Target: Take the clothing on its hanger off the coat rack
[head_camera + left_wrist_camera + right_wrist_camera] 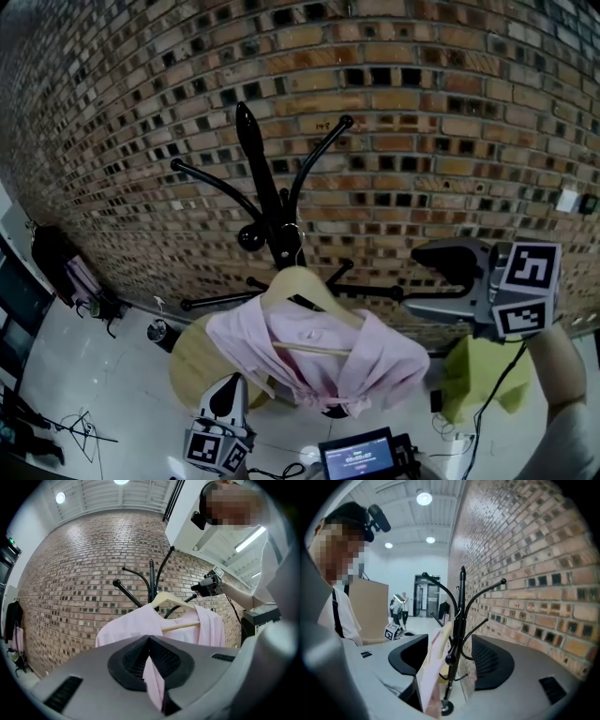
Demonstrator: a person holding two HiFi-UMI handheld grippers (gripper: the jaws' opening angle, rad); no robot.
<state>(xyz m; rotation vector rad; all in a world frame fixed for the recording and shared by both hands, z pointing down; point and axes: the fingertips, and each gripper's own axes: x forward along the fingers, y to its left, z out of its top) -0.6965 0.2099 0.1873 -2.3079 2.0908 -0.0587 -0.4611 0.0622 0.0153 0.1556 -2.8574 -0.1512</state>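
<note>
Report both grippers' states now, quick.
Left gripper: jaws shut on the pink shirt.
Right gripper: jaws open, holding nothing.

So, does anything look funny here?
Yes. The shirt hangs bunched and lopsided on its tilted hanger, and the left gripper is shut on a fold of it.

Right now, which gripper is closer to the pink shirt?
Left. The left gripper is shut on the pink shirt; the right gripper is open, above and right of it in the head view, not touching.
</note>
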